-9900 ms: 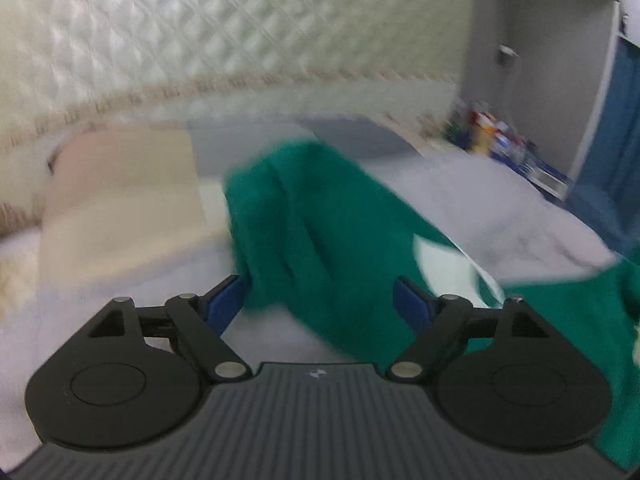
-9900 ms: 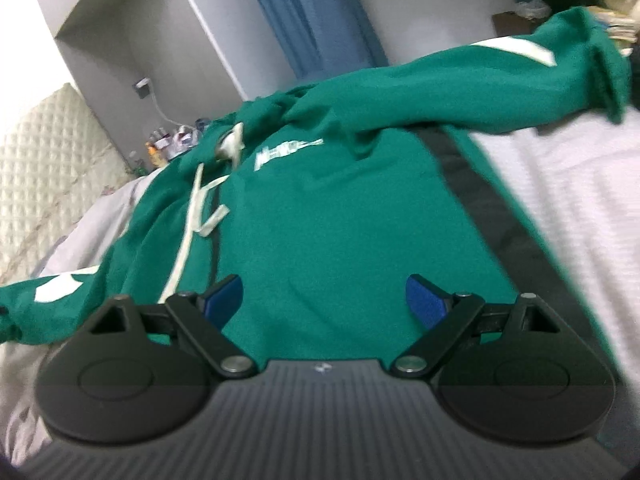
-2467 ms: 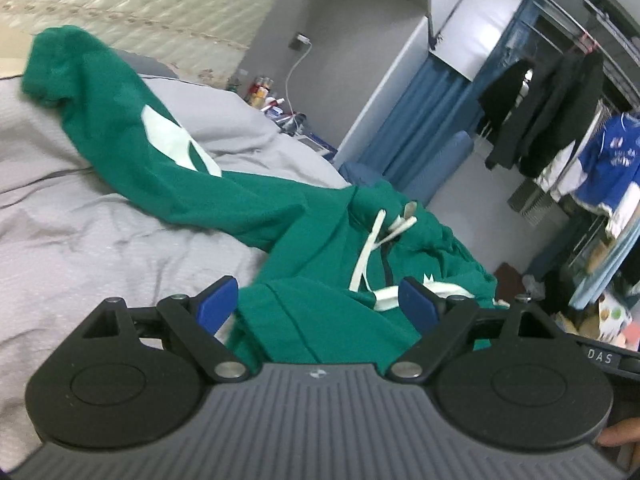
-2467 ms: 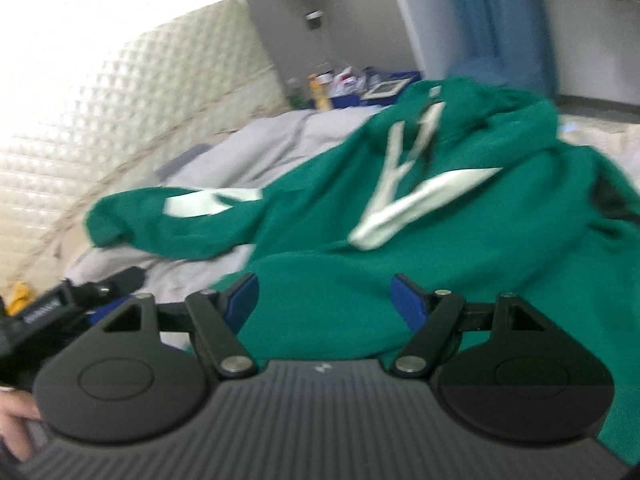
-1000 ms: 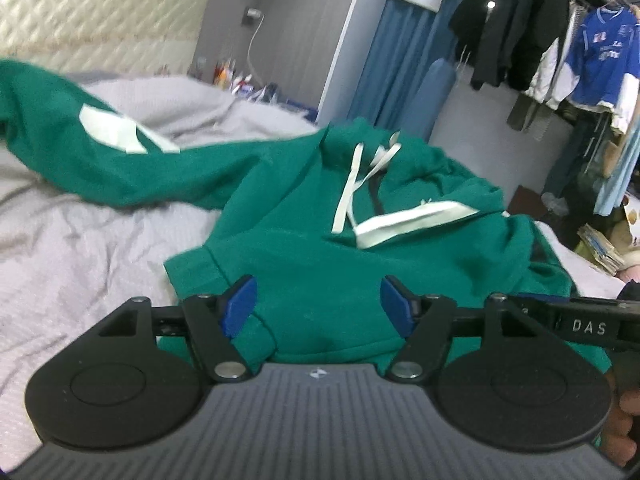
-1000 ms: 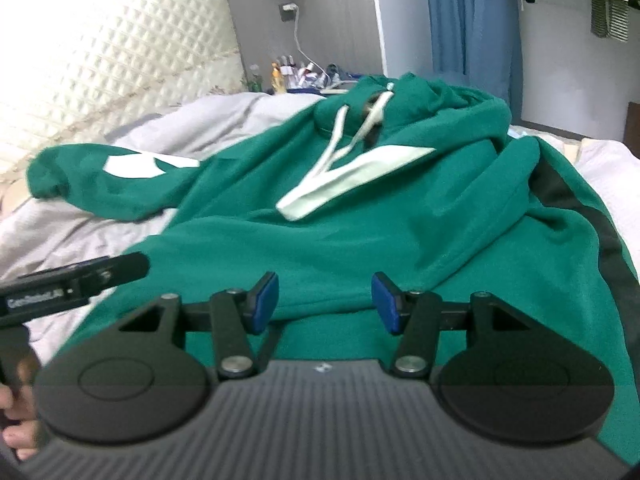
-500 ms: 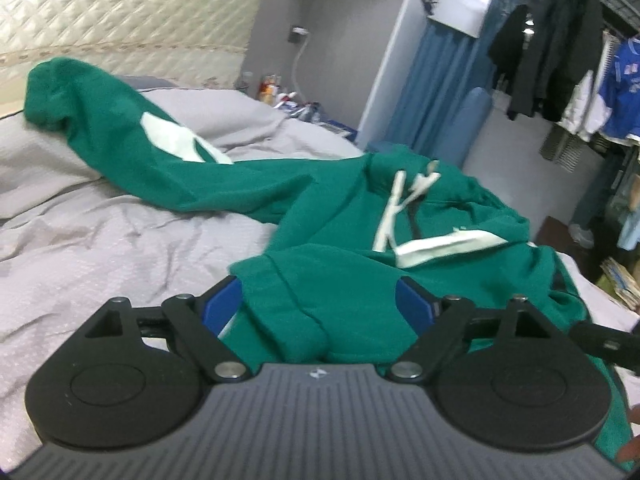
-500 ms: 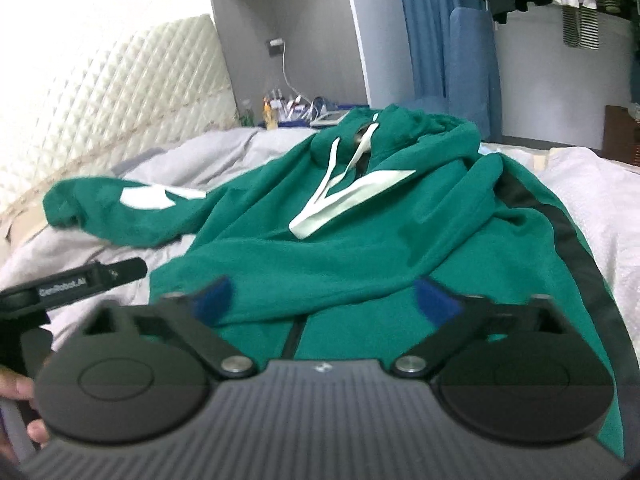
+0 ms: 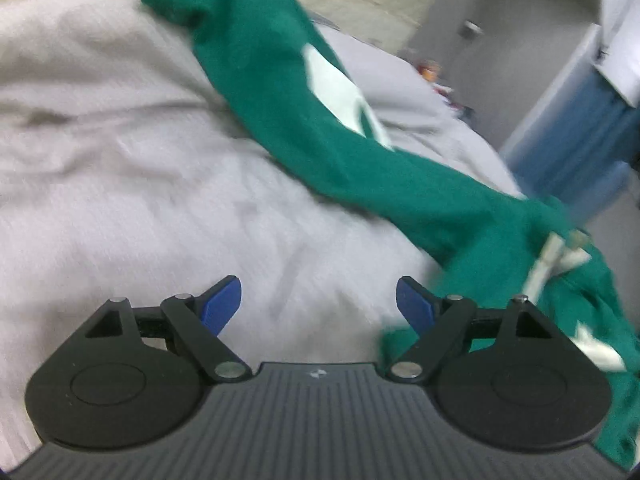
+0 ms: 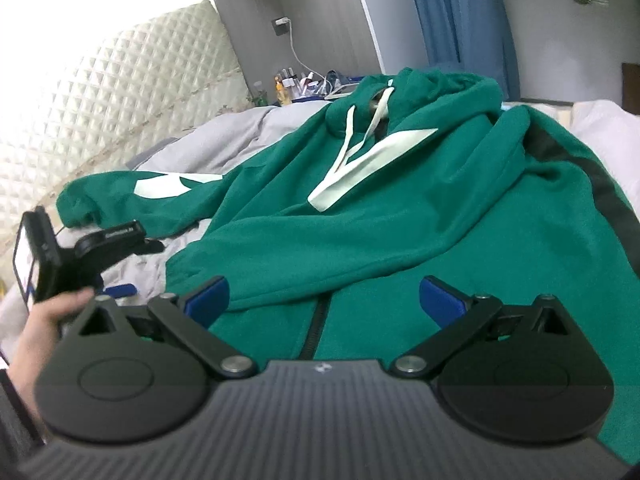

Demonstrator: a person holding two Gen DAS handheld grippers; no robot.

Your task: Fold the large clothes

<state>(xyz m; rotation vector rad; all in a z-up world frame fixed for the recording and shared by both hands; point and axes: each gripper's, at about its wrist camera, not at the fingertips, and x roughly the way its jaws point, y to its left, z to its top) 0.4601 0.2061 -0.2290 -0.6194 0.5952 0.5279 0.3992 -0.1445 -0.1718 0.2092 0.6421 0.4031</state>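
Observation:
A green hoodie (image 10: 400, 216) with white drawstrings and white patches lies on the grey bed sheet (image 9: 120, 160). One sleeve is folded across its chest; the other sleeve (image 9: 304, 92) stretches out to the left over the sheet, also in the right wrist view (image 10: 132, 196). My left gripper (image 9: 318, 306) is open and empty above the sheet, the hoodie's hem by its right finger. My right gripper (image 10: 322, 298) is open and empty just above the hoodie's lower front. The left gripper also shows in the right wrist view (image 10: 120, 290), hand-held at the left.
A quilted cream headboard (image 10: 120, 92) runs behind the bed. A bedside shelf with small bottles (image 10: 296, 84) and a blue curtain (image 10: 460, 12) stand beyond the hood. A white pillow or sheet (image 10: 608, 128) lies at the right.
Both grippers have opened and let go of the hoodie's hem. My left gripper has swung left toward the outstretched sleeve. The right gripper stays over the lower front.

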